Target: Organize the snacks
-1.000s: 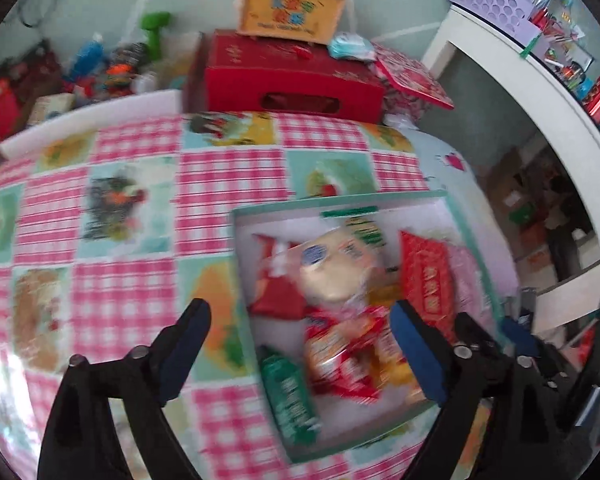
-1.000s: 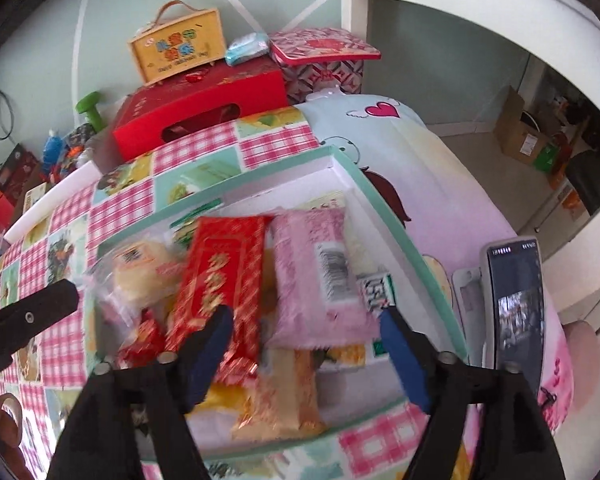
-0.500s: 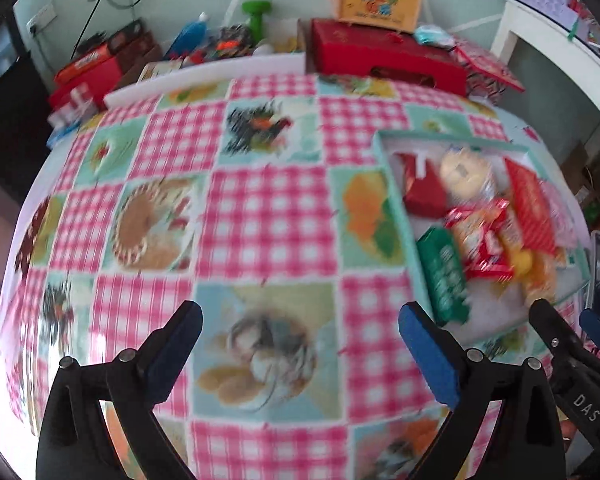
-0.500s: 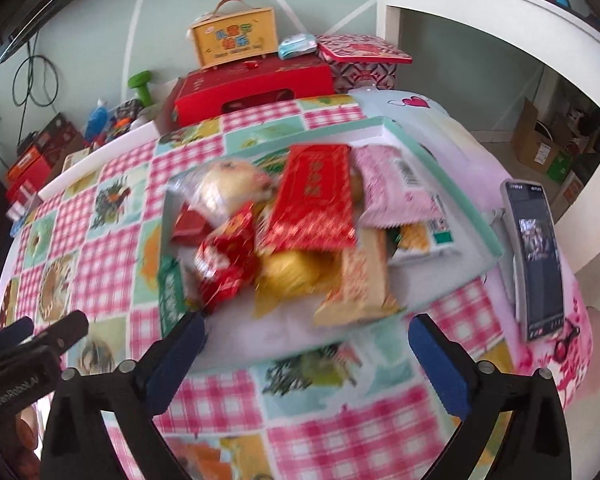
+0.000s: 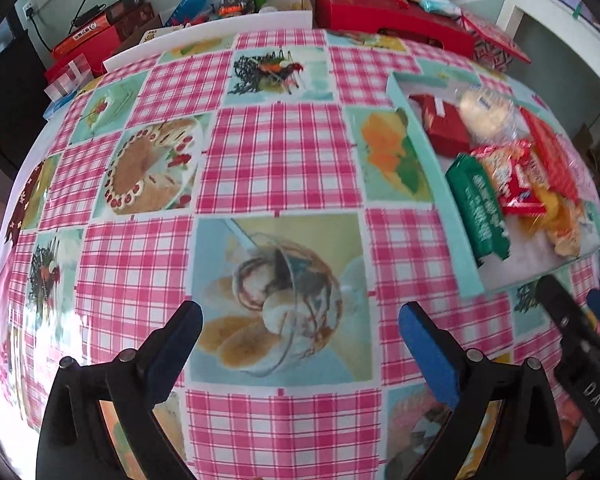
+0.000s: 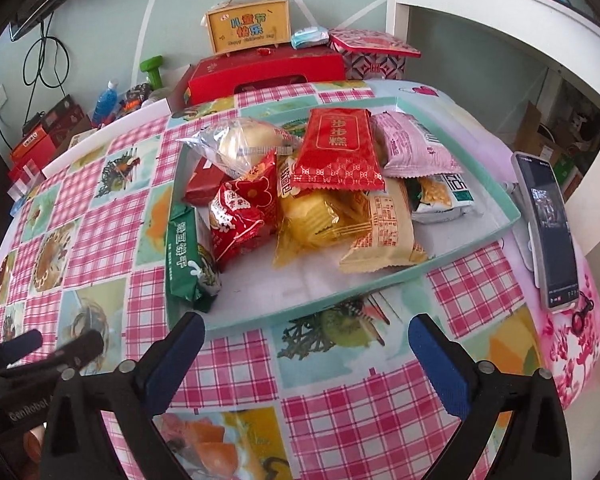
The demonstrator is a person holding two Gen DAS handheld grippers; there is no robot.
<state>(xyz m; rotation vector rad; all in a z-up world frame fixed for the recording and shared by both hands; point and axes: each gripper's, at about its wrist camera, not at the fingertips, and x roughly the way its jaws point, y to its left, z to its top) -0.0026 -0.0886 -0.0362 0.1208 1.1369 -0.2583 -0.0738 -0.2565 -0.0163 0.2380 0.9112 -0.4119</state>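
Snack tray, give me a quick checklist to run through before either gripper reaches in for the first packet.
1. Left gripper open and empty: ok, only tablecloth shows between its fingers.
2. Right gripper open and empty: ok, jaws have just been opening, nothing between them.
3. Tray flat on the table: ok.
4. Easy first pick: ok, green packet lies alone along the tray's left edge.
5. Other packets separable: not ok, red packet, pink packet and yellow packet overlap in a pile.
6. Phone clear of reach: cannot tell, it stands close beside the tray's right edge.
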